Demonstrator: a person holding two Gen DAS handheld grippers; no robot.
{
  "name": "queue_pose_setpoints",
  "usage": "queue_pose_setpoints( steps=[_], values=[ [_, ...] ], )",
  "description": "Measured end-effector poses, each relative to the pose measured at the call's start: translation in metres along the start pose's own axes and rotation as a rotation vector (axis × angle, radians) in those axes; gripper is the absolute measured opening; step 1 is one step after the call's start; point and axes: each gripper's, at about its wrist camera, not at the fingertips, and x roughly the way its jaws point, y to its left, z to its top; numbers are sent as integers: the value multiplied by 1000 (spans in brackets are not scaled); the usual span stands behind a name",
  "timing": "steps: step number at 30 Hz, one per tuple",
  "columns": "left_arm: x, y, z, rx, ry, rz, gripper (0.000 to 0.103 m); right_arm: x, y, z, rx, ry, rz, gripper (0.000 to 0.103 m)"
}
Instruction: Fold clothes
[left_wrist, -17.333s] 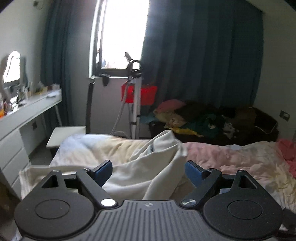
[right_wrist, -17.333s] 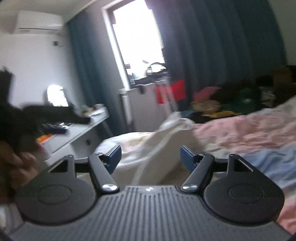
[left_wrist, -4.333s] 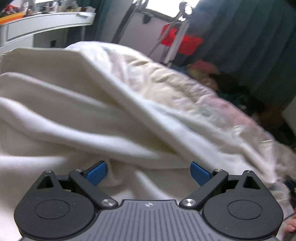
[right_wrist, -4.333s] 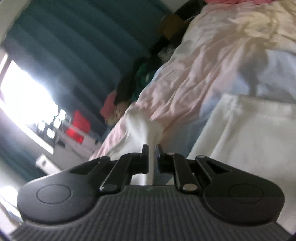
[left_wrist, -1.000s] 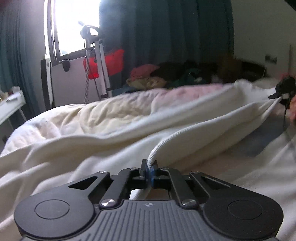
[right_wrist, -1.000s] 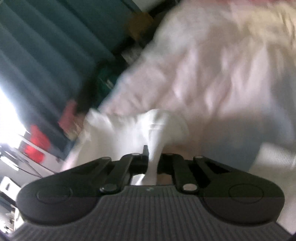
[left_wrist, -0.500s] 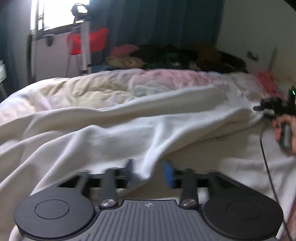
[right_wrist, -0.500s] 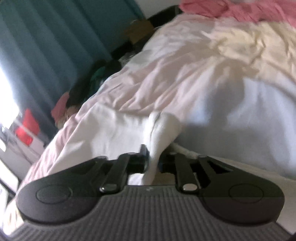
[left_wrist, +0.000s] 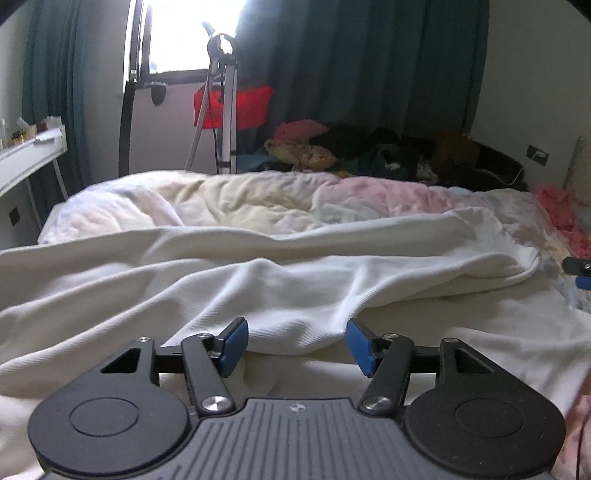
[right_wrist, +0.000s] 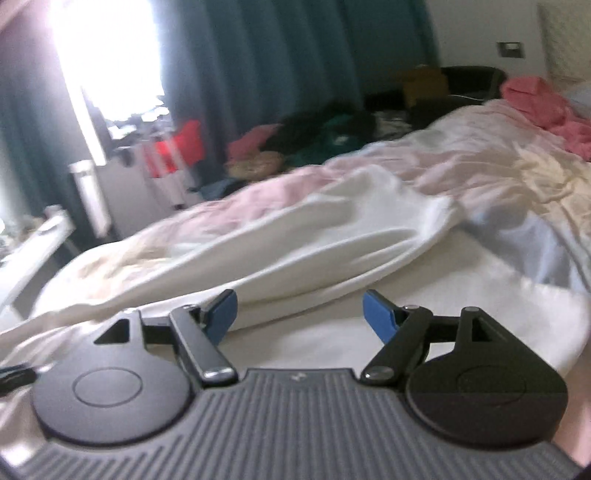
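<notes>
- Your white garment (left_wrist: 295, 288) is matt cloth with a fine ribbed weave, soft and creased
- The bedspread (left_wrist: 258, 199) beyond it is thin, crumpled cloth, pastel and dull
- Your left gripper (left_wrist: 295, 345) is matt black plastic with bright metal rivets and smooth blue pads (left_wrist: 360, 345)
- The far curtain (left_wrist: 369, 62) is heavy matt cloth in folds

Both the left gripper (left_wrist: 296, 345) and right gripper (right_wrist: 300, 314) just opened, releasing the white garment (left_wrist: 295, 288), which now apparently lies folded over.
</notes>
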Motion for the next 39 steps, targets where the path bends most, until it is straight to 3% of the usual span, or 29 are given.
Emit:
queue_pose_setpoints(
  steps=[3, 7, 15, 19, 24, 29, 33, 39],
  values=[
    [-5, -2, -4, -25, 17, -6, 63, -27, 18, -7, -21, -47, 38, 77],
    [15, -1, -8, -140, 74, -37, 63, -33, 26, -17, -41, -61, 6, 77],
    [107, 10, 30, -219, 72, 132, 63, 10, 12, -28, -20, 14, -72, 77],
    [153, 12, 57, -181, 25, 161, 65, 25, 5, -35, -11, 48, -61, 77],
    [223, 10, 76, -122, 146, 252, 64, 53, 6, -44, -30, 81, -36, 77],
    [255, 25, 91, -107, 101, 331, 72, 80, 10, -50, -55, 94, -3, 77],
    [259, 30, 86, -125, 80, 329, 73, 90, 13, -55, -91, 85, 3, 76],
    [216, 18, 78, -104, 75, 292, 74, 88, 14, -54, -97, 87, -9, 76]
  ],
)
